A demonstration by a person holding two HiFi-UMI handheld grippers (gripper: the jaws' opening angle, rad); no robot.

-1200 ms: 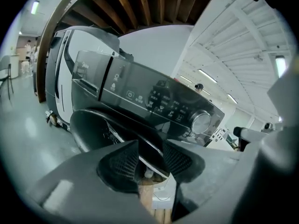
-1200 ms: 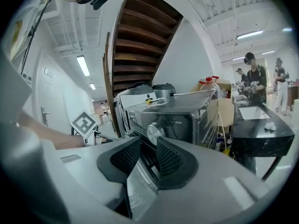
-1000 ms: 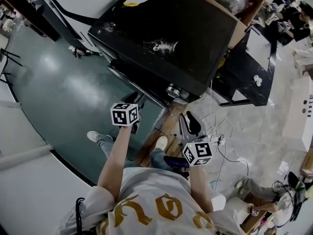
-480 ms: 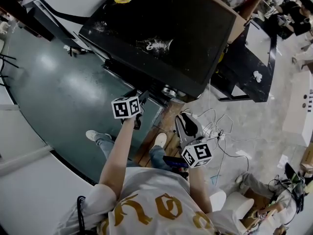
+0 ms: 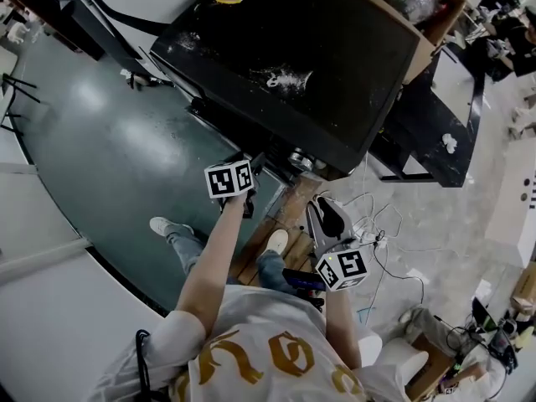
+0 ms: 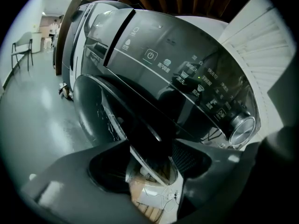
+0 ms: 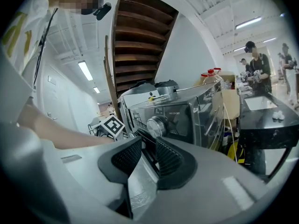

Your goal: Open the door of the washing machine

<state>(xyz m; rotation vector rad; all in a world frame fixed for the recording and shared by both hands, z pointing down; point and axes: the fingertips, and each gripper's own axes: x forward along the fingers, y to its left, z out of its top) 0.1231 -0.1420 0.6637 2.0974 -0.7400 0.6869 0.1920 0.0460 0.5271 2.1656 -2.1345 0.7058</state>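
So the door (image 6: 100,111) is the round dark glass one on the front of the washing machine (image 5: 318,65). It sits under the lit control panel (image 6: 187,73) and to the left of the shiny knob (image 6: 243,127). The left hand-held gripper (image 6: 152,157) is right up at it, pointing down at a slant. Its jaws are apart with the door's dark rim running between them, and the right pad sits just beside that rim. Looking through the gap you can see a bit of wooden pallet (image 6: 145,209) and some white cable on the floor. The right hand-held gripper (image 7: 148,155) hangs back near the person's white shirt (image 5: 260,342), well apart from the machine. Its jaws have just been closing down to a narrow slot and there's nothing between them. From above, the washer's black top has a white smear on it. There's grey-green floor (image 5: 109,141) to its left, a tangle of cables (image 5: 377,224) to the right of the person's shoes (image 5: 163,226), and a black tabletop (image 5: 435,115) just past the machine.
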